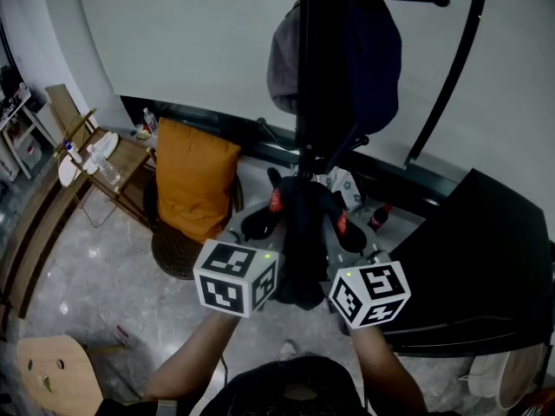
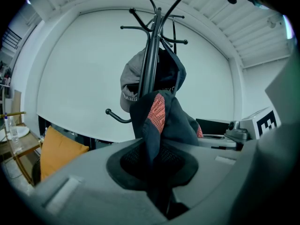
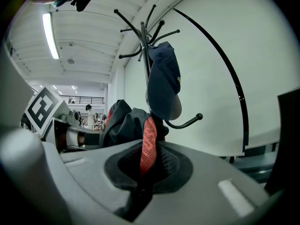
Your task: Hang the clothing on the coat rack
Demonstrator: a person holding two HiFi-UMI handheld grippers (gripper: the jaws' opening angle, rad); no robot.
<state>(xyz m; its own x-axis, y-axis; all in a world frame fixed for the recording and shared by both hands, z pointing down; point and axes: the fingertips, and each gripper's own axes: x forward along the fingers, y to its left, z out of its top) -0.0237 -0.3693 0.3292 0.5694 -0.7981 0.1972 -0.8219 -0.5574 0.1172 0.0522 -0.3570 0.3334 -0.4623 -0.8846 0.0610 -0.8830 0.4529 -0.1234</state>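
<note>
Jaws of the left gripper (image 2: 152,161) are clenched on a fold of the dark garment (image 2: 161,118), whose orange-red trim rises just beyond them; jaws of the right gripper (image 3: 144,168) are likewise closed on the same garment, here on a strip of the trim itself.

The two grips sit at separate points of the cloth; judged purpose: to carry the weight between both hands and hold a span of fabric taut enough to drop over a hook; a single grip would let it hang as one limp bundle.

From the head view the garment hangs bunched between the grippers, close before the pole of the coat rack (image 1: 312,76) and low on it; whether cloth touches the pole cannot be told; it rests on no hook, so the hanging is not yet done.

Upper hooks are partly taken: a grey cap (image 1: 282,59) on one side, a navy cap (image 1: 373,50) on the other; this explains the low approach. A curved lower hook (image 2: 117,116) stands bare in the left gripper view, and another bare one shows in the right gripper view; either is judged the likeliest seat.

Risks noted: the bunched cloth offers no clear loop or collar; a lift near the caps could dislodge them.
</note>
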